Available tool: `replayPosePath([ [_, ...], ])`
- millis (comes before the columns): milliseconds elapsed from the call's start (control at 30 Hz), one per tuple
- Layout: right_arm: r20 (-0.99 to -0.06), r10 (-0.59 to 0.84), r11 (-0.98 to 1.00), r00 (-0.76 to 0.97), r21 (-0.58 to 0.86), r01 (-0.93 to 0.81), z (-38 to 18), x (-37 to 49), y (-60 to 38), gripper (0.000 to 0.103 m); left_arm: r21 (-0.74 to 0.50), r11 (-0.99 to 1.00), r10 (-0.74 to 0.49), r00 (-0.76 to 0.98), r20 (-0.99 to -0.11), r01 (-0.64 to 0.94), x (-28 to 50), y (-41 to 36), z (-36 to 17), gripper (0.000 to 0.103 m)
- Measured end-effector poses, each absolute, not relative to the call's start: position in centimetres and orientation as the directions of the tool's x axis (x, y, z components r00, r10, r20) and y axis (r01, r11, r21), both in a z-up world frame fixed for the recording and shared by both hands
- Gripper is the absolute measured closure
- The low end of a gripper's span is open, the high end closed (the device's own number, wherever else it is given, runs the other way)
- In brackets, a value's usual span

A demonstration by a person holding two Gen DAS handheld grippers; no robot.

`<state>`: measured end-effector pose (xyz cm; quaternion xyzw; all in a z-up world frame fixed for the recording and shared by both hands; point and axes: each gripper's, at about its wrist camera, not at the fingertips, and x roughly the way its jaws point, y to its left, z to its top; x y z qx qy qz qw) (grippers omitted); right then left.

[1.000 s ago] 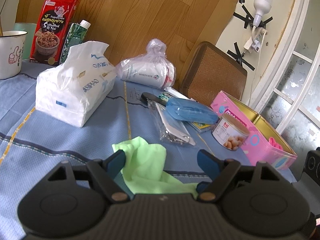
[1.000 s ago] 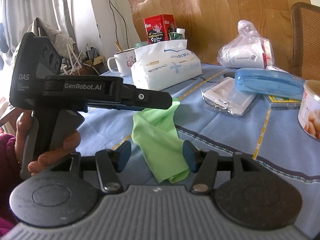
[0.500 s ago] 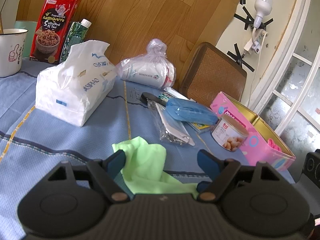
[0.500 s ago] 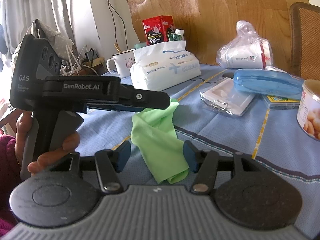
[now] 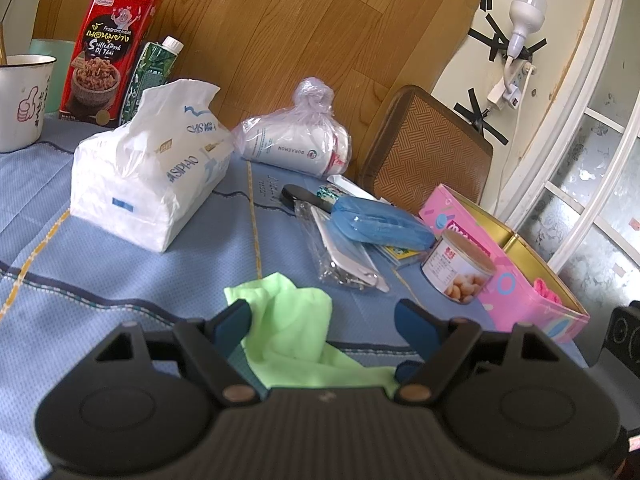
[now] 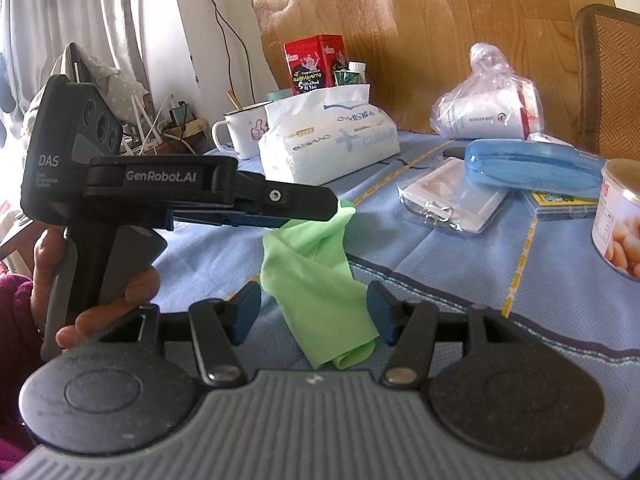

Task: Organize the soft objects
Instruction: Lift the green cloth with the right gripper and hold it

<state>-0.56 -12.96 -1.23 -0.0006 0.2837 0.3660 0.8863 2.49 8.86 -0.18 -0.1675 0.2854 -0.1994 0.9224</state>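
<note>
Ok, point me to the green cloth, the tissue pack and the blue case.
green cloth (image 6: 316, 280), right wrist view, middle of the folded fabric.
tissue pack (image 5: 148, 184), left wrist view, front face of the white wrapper.
blue case (image 6: 532, 168), right wrist view, middle of the lid.

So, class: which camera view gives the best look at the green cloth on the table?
The right wrist view: the green cloth shows nearly whole between that gripper's open fingers, folds and rolled lower end clear; only its top corner hides behind the other gripper. The left wrist view shows the green cloth partly, its near end cut off by the gripper body.
</note>
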Motion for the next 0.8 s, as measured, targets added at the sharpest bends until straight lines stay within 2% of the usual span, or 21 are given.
replayPosePath([
  [333, -0.479, 0.635, 0.746, 0.606, 0.175, -0.643, -0.8, -1.2, -13.0, 0.041, -0.432, 0.861, -0.469, 0.750, -0.467, 0.269, 2.7, 8.9, -0.3, 0.021],
  [467, -0.465, 0.622, 0.749, 0.630, 0.120, -0.651, -0.6, -2.0, -12.6, 0.036, -0.452, 0.852, -0.476, 0.749, -0.460, 0.264, 2.7, 9.2, -0.3, 0.021],
  [800, -0.493, 0.585, 0.756, 0.644, 0.045, -0.652, -0.8, -2.9, -12.3, 0.034, -0.445, 0.856, -0.474, 0.744, -0.471, 0.263, 2.8, 9.0, -0.4, 0.023],
])
